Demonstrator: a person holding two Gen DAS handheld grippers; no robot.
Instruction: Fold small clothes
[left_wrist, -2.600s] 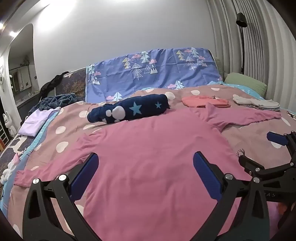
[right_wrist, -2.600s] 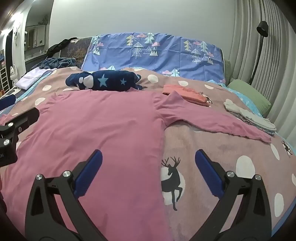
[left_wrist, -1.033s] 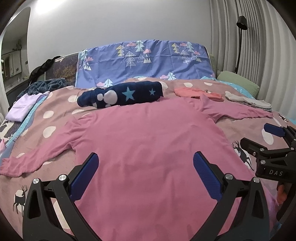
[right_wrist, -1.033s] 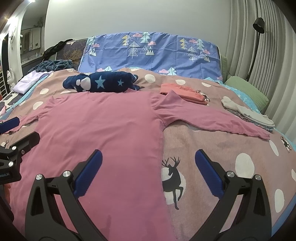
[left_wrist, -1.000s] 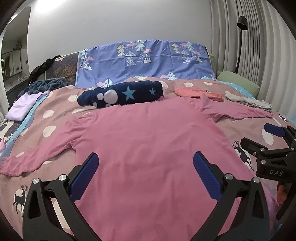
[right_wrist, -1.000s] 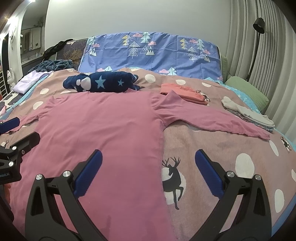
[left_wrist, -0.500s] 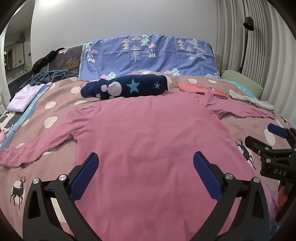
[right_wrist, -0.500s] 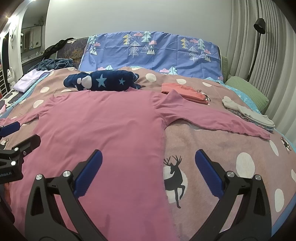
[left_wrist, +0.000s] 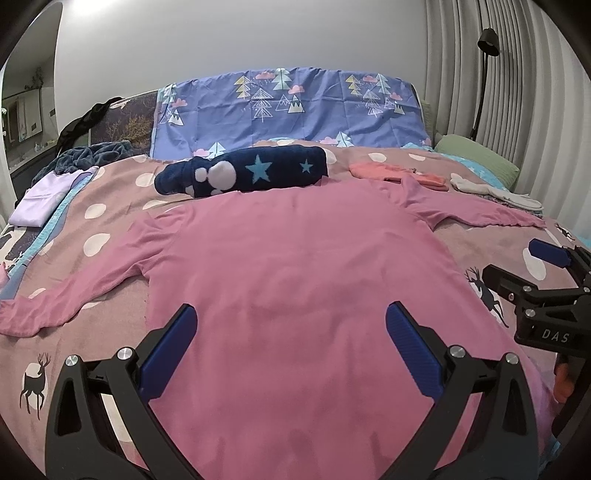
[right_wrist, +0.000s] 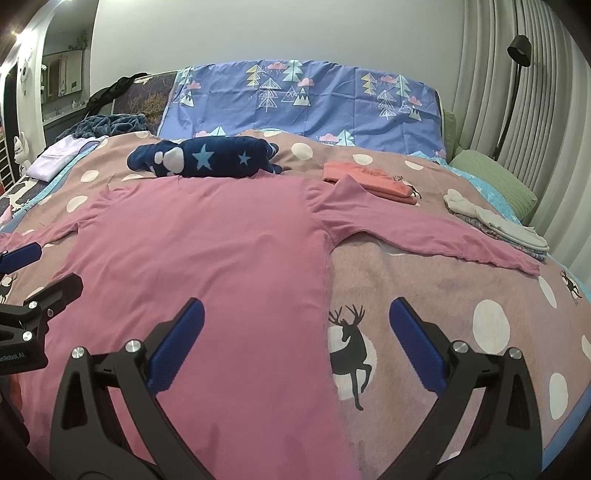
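Across the bed (left_wrist: 92, 206), a pink long-sleeved shirt (left_wrist: 303, 266) is lying flat and spread open, its body running toward you and both sleeves reaching out to the sides. You are holding the left tool (left_wrist: 290, 347) over the near part of the shirt's body, its blue-padded fingers (left_wrist: 168, 350) standing wide apart and gripping nothing. You are holding the right tool (right_wrist: 295, 343) over the shirt's right edge, its jaws likewise spread wide and empty; one finger is hanging over the pink cloth and the other over the bedspread (right_wrist: 461, 295), with a black deer print (right_wrist: 351, 343) showing between them. Each tool is appearing at the margin of the other's view, the two sitting side by side. Beyond the shirt's collar end, a rolled navy garment with stars (left_wrist: 243, 171) is resting just beside the cloth. To its right, a folded coral piece (right_wrist: 365, 179) is lying near the shirt's right shoulder, and a small stack of pale folded clothes (right_wrist: 495, 221) is sitting near the end of the right sleeve. A folded lilac item (left_wrist: 40, 199) is lying at the bed's left edge, well apart from the shirt. A blue tree-print sheet (left_wrist: 288, 103) is covering the headboard behind.
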